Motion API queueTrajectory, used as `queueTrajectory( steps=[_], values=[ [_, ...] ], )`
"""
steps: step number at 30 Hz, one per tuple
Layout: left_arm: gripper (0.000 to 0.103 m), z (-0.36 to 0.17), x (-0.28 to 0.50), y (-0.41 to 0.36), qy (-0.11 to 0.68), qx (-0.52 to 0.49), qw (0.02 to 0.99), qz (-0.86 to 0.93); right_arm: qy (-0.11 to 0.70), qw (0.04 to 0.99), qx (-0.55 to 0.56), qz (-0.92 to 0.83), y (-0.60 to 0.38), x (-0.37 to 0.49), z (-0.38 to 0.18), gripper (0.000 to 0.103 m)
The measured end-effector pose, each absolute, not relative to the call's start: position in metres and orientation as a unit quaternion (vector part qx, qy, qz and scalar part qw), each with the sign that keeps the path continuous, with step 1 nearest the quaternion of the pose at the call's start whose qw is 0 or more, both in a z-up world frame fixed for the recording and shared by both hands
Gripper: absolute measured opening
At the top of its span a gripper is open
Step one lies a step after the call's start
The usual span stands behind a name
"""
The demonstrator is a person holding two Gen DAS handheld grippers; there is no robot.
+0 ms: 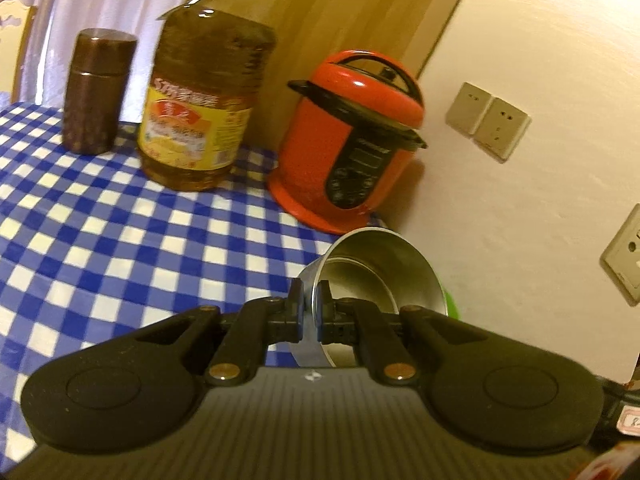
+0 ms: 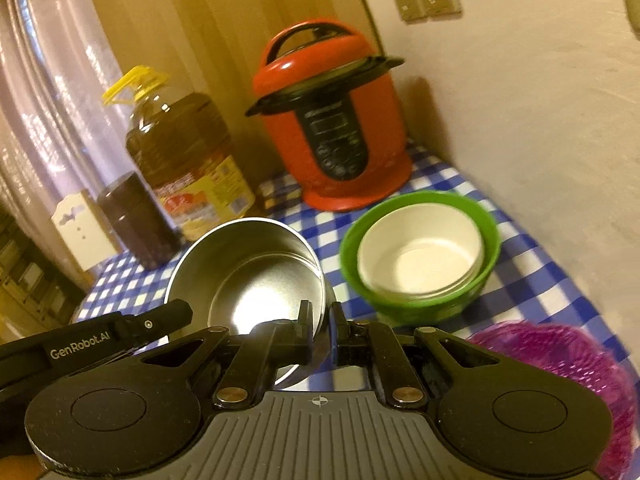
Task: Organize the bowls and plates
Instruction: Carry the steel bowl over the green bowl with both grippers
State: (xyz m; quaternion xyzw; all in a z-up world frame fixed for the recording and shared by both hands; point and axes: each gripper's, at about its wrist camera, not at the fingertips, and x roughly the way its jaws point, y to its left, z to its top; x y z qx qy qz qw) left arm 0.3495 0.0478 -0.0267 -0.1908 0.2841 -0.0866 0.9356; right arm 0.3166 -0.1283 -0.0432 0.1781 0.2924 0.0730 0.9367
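Left wrist view: round, shiny stainless-steel bowl (image 1: 376, 276), tipped on edge above the blue-and-white checked tablecloth (image 1: 120, 232); left gripper (image 1: 309, 312) pinches its rim, one finger inside, one outside. Bowl's lower part cut off by the gripper body; a green sliver behind it is unidentifiable.

Right wrist view: same steel bowl (image 2: 248, 268), right gripper (image 2: 320, 324) clamped on its near rim. Beside it, white bowl (image 2: 420, 256) nested in green plastic bowl (image 2: 490, 240). Purple item (image 2: 560, 360) blurred, partly hidden.
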Motion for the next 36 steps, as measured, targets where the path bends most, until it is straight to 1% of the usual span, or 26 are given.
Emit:
queueTrajectory(
  steps=[11,20,30,36],
  values=[
    [0.005,-0.020,0.375,0.006,0.280,-0.166,0.938,-0.123,0.276,0.942,0.188,0.027,-0.161,0.323,-0.038,0.007],
    [0.004,-0.029,0.403,-0.026,0.296,-0.158,0.930,-0.151,0.260,0.944,0.199,-0.024,-0.192,0.334,-0.037,0.006],
    [0.004,-0.039,0.436,-0.033,0.323,-0.198,0.911,-0.163,0.247,0.949,0.191,-0.051,-0.202,0.354,-0.037,0.006],
    [0.005,-0.048,0.449,-0.037,0.344,-0.203,0.902,-0.164,0.246,0.948,0.191,-0.060,-0.209,0.371,-0.041,0.005]
  ],
)
